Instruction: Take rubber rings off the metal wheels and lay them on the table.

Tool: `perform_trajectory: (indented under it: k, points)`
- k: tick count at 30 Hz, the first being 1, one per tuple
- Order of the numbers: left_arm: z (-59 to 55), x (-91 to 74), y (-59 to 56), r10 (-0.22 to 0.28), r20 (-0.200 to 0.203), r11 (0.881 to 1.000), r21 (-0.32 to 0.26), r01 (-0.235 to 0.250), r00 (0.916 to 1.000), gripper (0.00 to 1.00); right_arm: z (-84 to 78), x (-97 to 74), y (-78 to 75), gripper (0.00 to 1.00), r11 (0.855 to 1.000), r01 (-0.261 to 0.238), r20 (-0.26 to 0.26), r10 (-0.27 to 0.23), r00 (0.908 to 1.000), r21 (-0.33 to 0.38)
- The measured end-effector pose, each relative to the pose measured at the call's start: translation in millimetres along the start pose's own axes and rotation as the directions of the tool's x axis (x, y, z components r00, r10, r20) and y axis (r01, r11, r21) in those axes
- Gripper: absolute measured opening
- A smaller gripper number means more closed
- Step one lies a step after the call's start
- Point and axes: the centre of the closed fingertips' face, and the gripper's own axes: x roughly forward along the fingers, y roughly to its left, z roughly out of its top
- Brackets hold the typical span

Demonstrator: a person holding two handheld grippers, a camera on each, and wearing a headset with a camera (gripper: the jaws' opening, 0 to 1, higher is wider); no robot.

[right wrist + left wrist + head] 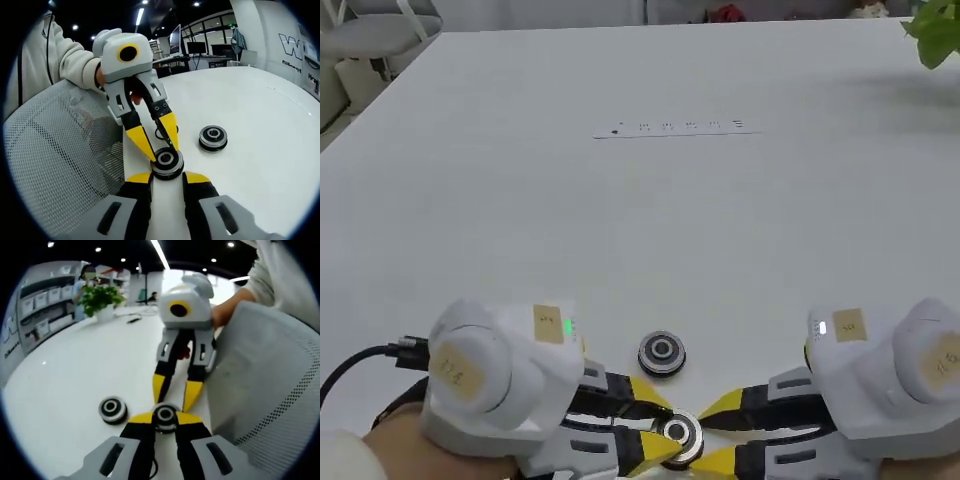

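Closest to me sits the near wheel [677, 432], by the near edge of the counter [640, 230], and both my claws meet on it from opposite sides, which is the whole reason for this crowded pose. My left claw [660, 432] is closed on the wheel's sides. In the left gripper view its 2 yellow tips press against the wheel, and I judge this hold is there to keep the metal from turning or sliding.

My right claw [705, 435] comes in head-on with its jaws about as wide apart as the wheel and its tips touching the rim. Whether they are pinching, I cannot tell. I take its job to be catching the dark rubber ring [167, 173] around the outside and peeling it away — the ring is not yet off.

The second wheel [662, 353] lies flat just beyond, apart from both claws, with its own ring on too. The counter ahead gives a freed ring room to be laid down.
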Motion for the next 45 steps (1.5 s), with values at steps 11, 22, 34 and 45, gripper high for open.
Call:
perform_trajectory:
  k: [11,22,34,45]
  points:
    - [-0.4,1.0,-0.7,-0.004,0.021,1.0,0.015,0.004,0.9998,0.14,-0.9,1.5,-2.0,0.17,0.998,0.013,-0.009,-0.014,0.9999,-0.056]
    - [-1.5,0.0,-1.9,0.007,0.033,1.0,0.007,-0.008,0.9994,0.14,-2.7,-4.9,-6.1,0.01,0.994,0.044,-0.005,-0.044,0.999,-0.101]
    - [-1.1,0.3,-1.8,0.008,0.038,1.0,0.012,-0.009,0.9992,0.14,-2.9,-3.8,-9.6,0.0,1.0,0.022,-0.051,-0.021,0.9984,0.01]
    - [-1.1,0.1,-1.1,0.011,0.037,1.0,0.018,-0.012,0.9992,0.14,-5.8,-0.6,-11.4,0.0,0.983,0.099,-0.243,-0.06,0.9681,0.153]
